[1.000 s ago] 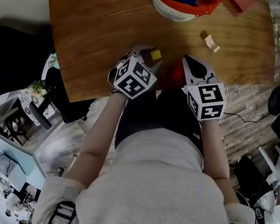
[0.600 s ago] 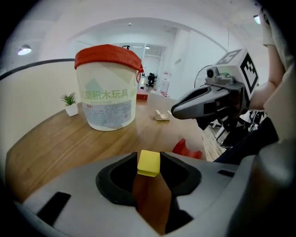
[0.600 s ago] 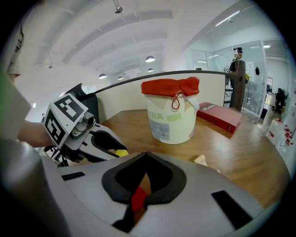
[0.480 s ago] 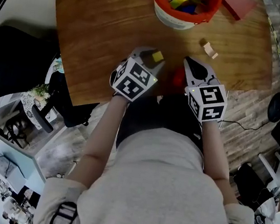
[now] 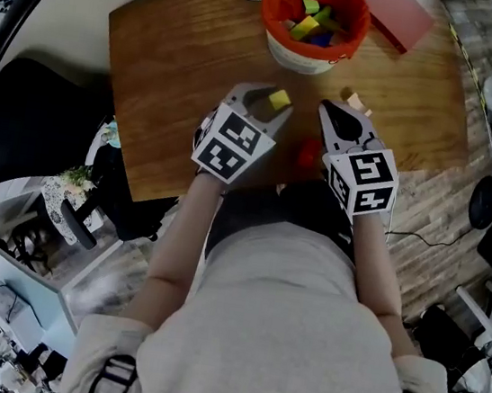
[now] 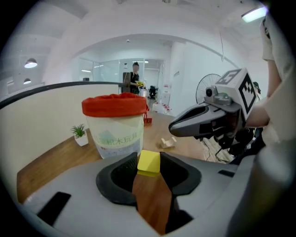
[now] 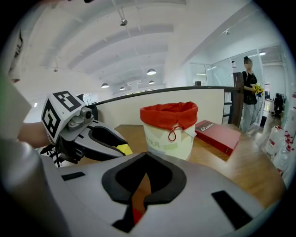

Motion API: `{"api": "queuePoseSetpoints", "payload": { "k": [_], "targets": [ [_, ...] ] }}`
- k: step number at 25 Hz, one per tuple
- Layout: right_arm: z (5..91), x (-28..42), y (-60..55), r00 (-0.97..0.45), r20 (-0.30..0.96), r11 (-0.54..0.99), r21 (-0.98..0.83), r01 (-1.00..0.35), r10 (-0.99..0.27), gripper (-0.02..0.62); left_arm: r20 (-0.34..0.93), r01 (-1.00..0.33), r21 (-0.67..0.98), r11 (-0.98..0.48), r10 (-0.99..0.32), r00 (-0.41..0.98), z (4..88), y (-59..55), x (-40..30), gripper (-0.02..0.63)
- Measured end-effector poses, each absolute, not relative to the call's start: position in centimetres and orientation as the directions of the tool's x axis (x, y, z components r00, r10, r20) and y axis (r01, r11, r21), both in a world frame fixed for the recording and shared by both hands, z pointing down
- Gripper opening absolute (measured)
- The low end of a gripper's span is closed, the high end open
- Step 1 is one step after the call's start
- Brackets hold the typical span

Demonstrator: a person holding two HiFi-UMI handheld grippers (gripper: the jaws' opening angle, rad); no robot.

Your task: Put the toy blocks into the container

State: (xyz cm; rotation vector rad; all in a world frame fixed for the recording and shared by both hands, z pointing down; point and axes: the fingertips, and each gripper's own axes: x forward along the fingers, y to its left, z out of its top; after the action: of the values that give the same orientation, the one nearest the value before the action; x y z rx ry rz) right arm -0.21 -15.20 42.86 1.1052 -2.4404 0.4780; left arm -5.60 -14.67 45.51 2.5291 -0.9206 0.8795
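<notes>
one yellow block (image 6: 149,161) in left tongs (image 6: 149,164)

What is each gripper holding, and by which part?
The left gripper pinches the yellow block by two opposite side faces, at its jaw tips. The right gripper holds nothing; its jaws are together.

Red block (image 5: 306,153) partly hidden
</notes>
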Motion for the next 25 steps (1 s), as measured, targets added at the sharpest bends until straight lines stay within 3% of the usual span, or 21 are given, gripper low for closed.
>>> {"api": "queuePoseSetpoints", "payload": {
  "k": [11,25],
  "targets": [
    [38.0,0.1,-18.2,-0.607,0.400,0.627,-0.095,-0.773,-0.687,0.011,0.501,-0.695,-0.020,-0.718,-0.609,0.615,37.5,-19.4,-5.9,0.165],
    [33.9,2.0,-22.2,-0.587,0.312,0.604,-0.050,-0.796,-0.747,0.011,0.404,-0.687,-0.144,-0.712,-0.676,0.616,31.5,-24.7,-4.1,0.166]
  ]
}}
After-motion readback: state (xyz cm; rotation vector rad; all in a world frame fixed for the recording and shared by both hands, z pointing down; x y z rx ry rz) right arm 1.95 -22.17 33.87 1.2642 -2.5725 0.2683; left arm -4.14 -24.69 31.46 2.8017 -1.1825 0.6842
